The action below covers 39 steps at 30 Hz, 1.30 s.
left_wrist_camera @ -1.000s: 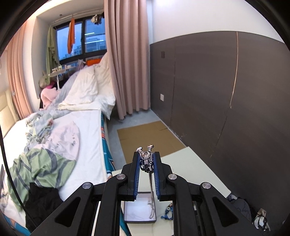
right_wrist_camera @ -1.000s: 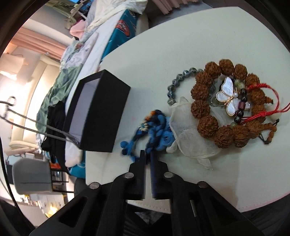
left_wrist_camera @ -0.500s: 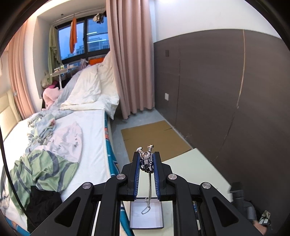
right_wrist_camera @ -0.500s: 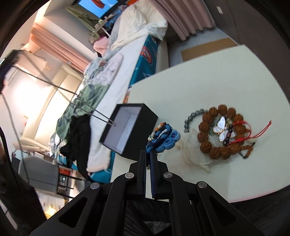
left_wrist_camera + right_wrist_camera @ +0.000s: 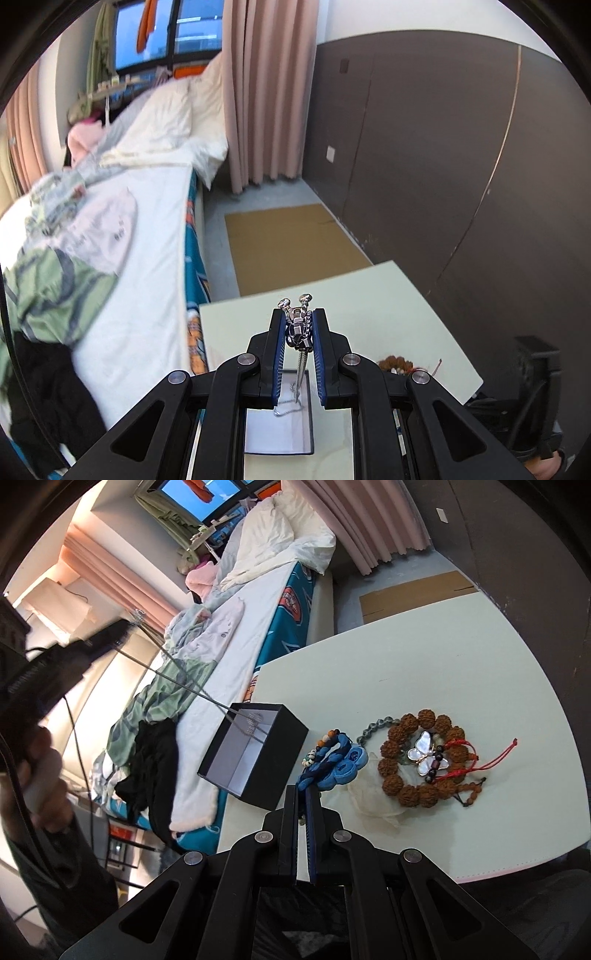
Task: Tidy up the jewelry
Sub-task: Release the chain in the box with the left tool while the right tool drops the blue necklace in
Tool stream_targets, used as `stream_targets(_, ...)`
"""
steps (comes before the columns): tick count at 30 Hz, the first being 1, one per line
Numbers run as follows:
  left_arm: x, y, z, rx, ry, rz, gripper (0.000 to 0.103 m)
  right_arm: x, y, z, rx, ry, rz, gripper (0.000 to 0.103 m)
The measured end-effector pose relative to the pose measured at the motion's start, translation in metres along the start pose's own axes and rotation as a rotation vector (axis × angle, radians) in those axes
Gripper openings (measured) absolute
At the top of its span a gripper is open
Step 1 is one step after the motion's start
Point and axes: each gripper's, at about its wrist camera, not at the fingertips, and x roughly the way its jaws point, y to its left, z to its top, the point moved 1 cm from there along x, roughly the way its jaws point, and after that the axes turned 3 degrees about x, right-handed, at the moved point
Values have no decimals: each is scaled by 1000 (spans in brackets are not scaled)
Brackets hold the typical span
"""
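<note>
The right gripper [image 5: 303, 805] is pressed together on nothing. The chain [image 5: 300, 354] is pinched by the left gripper [image 5: 299, 332], its end lowered into the box [image 5: 255, 753]. If released early, the chain may be spilled over the rim onto the table [image 5: 424, 657].

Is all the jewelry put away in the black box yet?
Not yet. The left gripper holds a silver chain whose lower end already lies inside the black box. The right gripper pinches the blue bracelet. The brown bead bracelet, butterfly piece and grey-green bead bracelet wait on the table.
</note>
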Motion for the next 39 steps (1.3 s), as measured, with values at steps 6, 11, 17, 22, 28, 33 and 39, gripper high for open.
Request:
stream_targets(6, 33, 6, -21, -61, 62, -30, 14, 0, 0, 2, 3, -2, -9, 5)
stream_targets(11, 59, 13, -44, -138, 129, -49, 15, -1, 4, 7, -6, -8, -7, 5)
stream_targets(17, 71, 33, -61, -256, 190, -98, 29, 6, 17, 16, -27, -9, 11, 5)
stream_targets(22, 49, 52, -66, -312, 130, -84, 64, 19, 34, 26, -46, -2, 39, 5)
stream_targets(28, 26, 76, -77, -352, 108, -61, 64, 47, 60, 34, -82, 37, 67, 5)
stream_targets(33, 11, 95, -90, -385, 101, -35, 64, 72, 82, 36, -121, 76, 69, 5)
stream_targets(39, 0, 110, -100, -416, 91, -17, 64, 105, 84, 35, -139, 144, -31, 7)
